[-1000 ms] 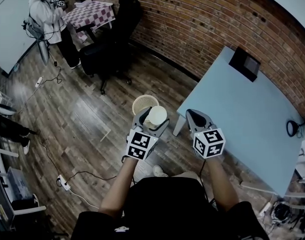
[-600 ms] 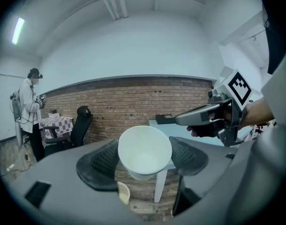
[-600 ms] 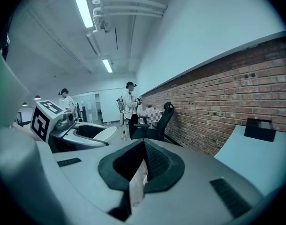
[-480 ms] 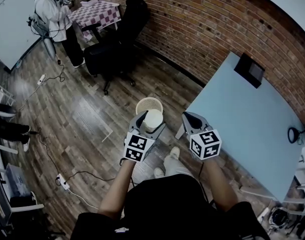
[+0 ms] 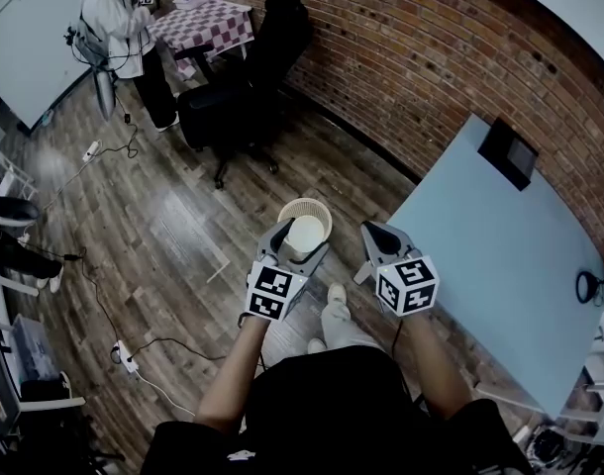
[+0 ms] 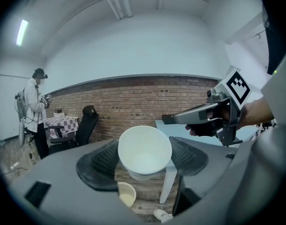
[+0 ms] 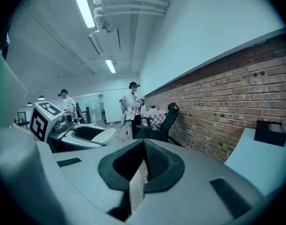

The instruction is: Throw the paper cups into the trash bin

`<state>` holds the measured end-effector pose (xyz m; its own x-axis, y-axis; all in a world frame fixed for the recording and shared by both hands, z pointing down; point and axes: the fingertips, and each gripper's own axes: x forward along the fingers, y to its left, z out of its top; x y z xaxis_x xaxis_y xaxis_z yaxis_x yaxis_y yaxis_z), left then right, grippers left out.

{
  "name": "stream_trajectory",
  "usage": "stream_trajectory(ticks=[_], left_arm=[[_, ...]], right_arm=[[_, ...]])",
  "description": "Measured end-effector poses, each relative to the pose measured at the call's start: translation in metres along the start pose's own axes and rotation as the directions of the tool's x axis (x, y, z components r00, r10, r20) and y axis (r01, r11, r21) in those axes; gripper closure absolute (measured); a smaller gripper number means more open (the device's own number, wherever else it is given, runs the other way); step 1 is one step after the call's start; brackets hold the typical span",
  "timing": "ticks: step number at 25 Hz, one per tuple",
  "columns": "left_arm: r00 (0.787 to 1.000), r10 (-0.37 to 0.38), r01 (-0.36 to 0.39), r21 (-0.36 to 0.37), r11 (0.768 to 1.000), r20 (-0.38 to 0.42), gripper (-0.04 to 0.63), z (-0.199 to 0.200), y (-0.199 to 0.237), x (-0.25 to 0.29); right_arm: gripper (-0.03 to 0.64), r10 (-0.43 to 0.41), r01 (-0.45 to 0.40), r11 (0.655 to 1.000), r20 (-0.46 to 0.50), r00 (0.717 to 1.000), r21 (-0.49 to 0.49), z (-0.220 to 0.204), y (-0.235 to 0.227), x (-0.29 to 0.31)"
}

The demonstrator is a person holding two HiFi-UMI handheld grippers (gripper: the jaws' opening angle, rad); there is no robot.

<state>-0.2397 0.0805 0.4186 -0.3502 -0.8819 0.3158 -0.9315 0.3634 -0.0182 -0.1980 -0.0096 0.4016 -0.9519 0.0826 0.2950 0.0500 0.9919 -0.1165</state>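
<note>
Only print on show: black-and-white square patterns on the left marker cube (image 5: pixel 274 291) and the right marker cube (image 5: pixel 408 285). Left gripper (image 5: pixel 304 237) clamps, jaws wide, on a white paper cup (image 6: pixel 144 150) (mouth turned back toward the gripper's own camera, pale inside showing), pads pressing its sides. Holds it in the air above the near rim of the wicker trash bin (image 5: pixel 294 209), as the head view has it. Right gripper (image 5: pixel 371 231) hangs just right of the bin, jaws drawn together, empty. Both forearms (image 5: pixel 233 364) reach forward side by side, grippers pointing ahead and slightly down over the wooden floor (image 5: pixel 163 226). Beyond the bin, a black office chair (image 5: pixel 233 97) near the brick wall (image 5: pixel 431 47). Right of the bin, a pale blue table (image 5: pixel 500 245). Far beyond the bin to the left, a person (image 5: pixel 119 23) standing beside a checked table (image 5: pixel 208 23).
</note>
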Motion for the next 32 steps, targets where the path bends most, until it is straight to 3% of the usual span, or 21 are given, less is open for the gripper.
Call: stream_trajectory(ticks=[14, 23, 32], left_arm=[[0.999, 0.036, -0.036, -0.015, 0.999, -0.01, 0.245, 0.013, 0.056, 0.05], [0.998, 0.067, -0.068, -0.081, 0.994, -0.017, 0.245, 0.016, 0.095, 0.084], [0.993, 0.113, -0.116, -0.096, 0.989, -0.038, 0.245, 0.027, 0.132, 0.118]], right_arm=[[0.612, 0.022, -0.022, 1.0, 0.012, 1.0, 0.004, 0.03, -0.036, 0.072], [0.612, 0.062, -0.062, 0.998, -0.015, 0.998, 0.002, 0.038, -0.06, 0.123], [0.612, 0.102, -0.102, 0.995, -0.034, 0.994, 0.007, 0.052, -0.09, 0.17]])
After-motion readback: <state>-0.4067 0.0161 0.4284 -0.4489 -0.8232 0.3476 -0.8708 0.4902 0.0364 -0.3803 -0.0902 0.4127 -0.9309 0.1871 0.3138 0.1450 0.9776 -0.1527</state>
